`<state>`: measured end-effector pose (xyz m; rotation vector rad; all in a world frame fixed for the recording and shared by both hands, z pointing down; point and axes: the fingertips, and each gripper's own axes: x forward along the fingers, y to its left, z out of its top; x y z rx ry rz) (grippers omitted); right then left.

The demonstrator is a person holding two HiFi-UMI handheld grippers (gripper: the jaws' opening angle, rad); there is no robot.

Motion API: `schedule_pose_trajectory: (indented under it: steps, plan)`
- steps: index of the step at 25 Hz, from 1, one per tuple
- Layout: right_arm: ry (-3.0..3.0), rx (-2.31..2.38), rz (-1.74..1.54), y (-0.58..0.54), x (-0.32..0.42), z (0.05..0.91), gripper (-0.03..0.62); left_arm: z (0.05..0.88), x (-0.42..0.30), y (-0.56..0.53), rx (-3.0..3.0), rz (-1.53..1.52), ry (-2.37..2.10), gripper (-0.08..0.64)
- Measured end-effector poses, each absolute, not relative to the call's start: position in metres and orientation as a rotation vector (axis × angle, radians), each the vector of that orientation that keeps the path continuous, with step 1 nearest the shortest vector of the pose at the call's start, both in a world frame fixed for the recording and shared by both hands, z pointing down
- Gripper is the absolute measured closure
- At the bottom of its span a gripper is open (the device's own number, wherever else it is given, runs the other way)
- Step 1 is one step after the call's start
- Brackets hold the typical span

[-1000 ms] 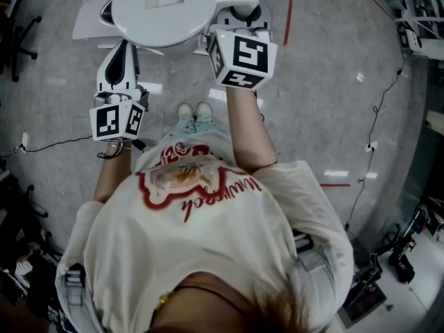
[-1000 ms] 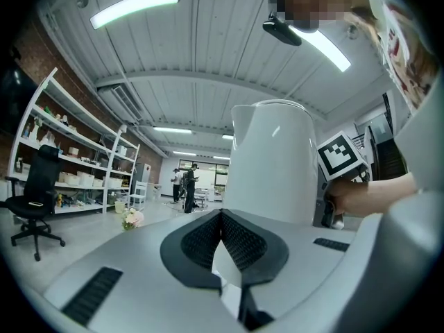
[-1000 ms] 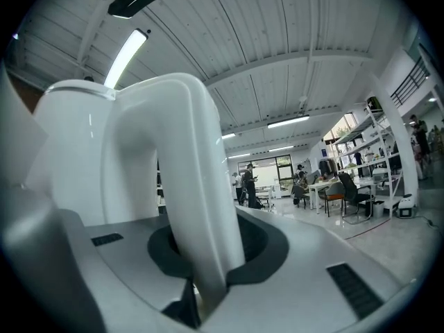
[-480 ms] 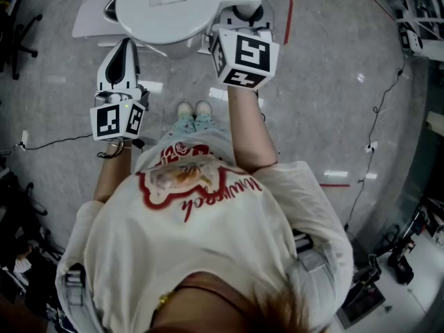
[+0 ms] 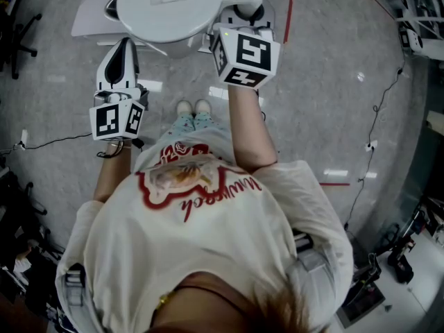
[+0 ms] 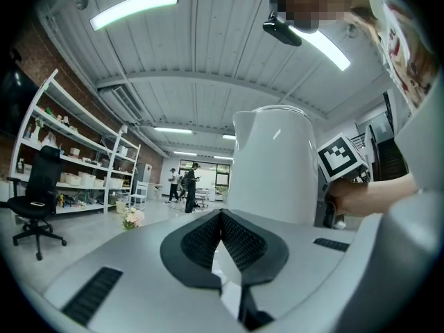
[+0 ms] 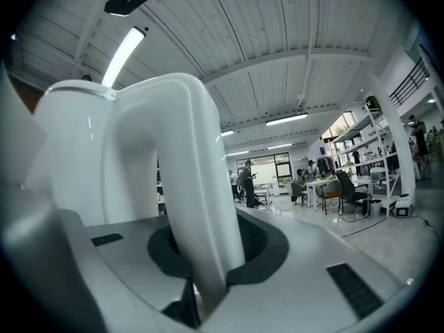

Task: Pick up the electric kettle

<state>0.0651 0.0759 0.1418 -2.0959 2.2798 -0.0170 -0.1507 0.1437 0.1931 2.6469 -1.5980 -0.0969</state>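
The electric kettle [image 5: 173, 4] is straight in front of the person, at the top of the head view, where its round white lid faces the camera. It stands upright, with its body vertical and its spout on the far side from the handle. A white surface [image 5: 86, 16] shows beneath and beside it. It is probably the tabletop, but no view shows the kettle's base, so I cannot tell whether the kettle rests there or is already lifted clear.

The kettle's handle [image 7: 182, 179] is a tall white loop that runs up and down on the kettle's right side. The right gripper [image 7: 208, 266] points level at the handle and is the one engaged with it. Its jaws are only a little apart, and the dark pads press on either side of the lower part of the loop, so the grip looks seated. Judging by that, the lift calls for a straight upward move, with the handle kept vertical.

The left gripper [image 6: 222, 217] is lower in the head view, short of the kettle's body, which lies ahead of it and slightly to its right. Its jaws are closed pad to pad, with nothing between them.
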Motion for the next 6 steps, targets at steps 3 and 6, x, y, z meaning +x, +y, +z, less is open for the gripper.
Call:
schedule_pose_trajectory:
  steps: [3,6]
  plan:
    - [2.272,-2.092,-0.012,0.0780,0.0637,0.1421,0.531,0.1953,-0.1528,0.1456,2.649,-0.097,-1.597,0.561]
    - [2.273,-2.095,-0.008,0.0794,0.0609,0.1434,0.531,0.1968,-0.1561,0.1472,2.649,-0.096,-1.596,0.561]
